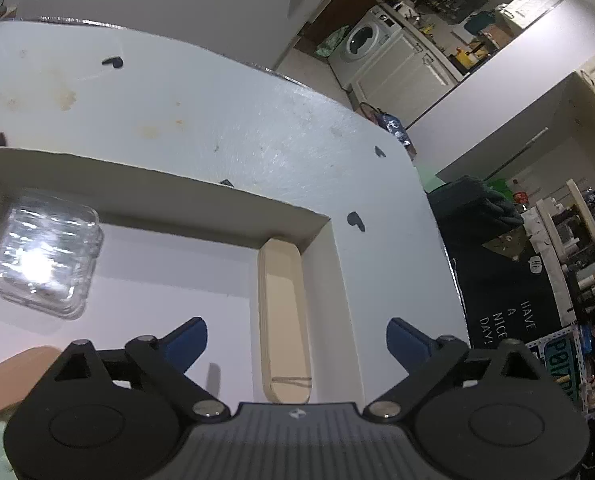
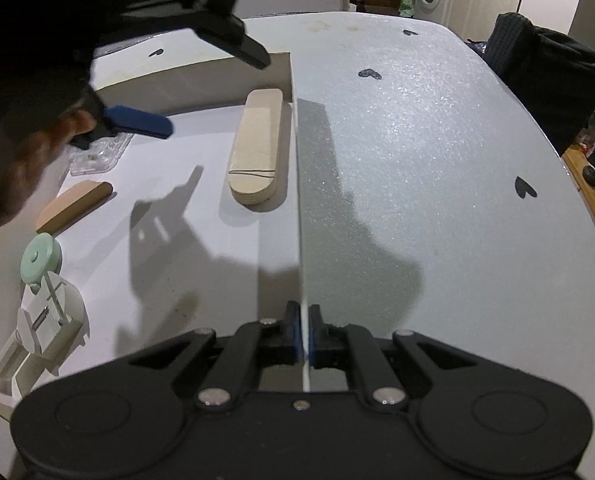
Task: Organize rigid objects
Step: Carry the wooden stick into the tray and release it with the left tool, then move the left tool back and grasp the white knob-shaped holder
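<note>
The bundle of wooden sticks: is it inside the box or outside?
Inside. The bundle of wooden sticks lies flat on the box floor, beside the box wall.

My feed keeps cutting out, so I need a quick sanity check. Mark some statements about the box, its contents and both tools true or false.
1. The right tool is shut on the white box's side wall. True.
2. The left tool grips the bundle of wooden sticks. False: its jaws stand wide open, with the bundle lying on the box floor below them.
3. The bundle lies along the box wall, next to a corner. True.
4. The clear plastic container sits outside the box on the table. False: it is inside the box.
5. A rubber band runs around one end of the bundle. True.
</note>
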A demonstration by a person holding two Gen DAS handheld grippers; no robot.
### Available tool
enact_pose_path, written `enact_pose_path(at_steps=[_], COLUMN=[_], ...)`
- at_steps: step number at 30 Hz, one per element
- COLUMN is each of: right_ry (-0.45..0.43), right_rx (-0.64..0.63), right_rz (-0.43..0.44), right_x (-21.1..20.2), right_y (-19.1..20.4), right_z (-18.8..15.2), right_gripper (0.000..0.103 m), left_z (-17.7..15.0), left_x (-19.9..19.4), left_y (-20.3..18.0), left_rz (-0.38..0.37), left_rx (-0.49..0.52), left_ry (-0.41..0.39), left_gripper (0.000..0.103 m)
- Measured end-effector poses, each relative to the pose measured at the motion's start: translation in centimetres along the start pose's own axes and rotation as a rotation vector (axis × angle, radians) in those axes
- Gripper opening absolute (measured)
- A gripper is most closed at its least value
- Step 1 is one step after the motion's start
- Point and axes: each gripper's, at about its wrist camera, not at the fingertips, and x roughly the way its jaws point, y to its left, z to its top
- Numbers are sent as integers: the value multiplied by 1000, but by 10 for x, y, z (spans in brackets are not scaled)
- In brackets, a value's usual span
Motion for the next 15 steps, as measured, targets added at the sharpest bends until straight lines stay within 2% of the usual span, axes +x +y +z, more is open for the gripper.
enact_pose_path(at_steps=[7,15], right_ry=[-11,-10], right_rx=[-11,-5], right_rz=[11,6], right_x=[-3,-4], right_y=[-2,-1], right_z=[-4,-4], right_gripper=[6,5], left_z=[-9,-17], left_x=[-37,-95], left_y=[11,21], left_rz=[-14,10], left_rx=[39,173], left_ry=[-34,-148], left_gripper=[102,103])
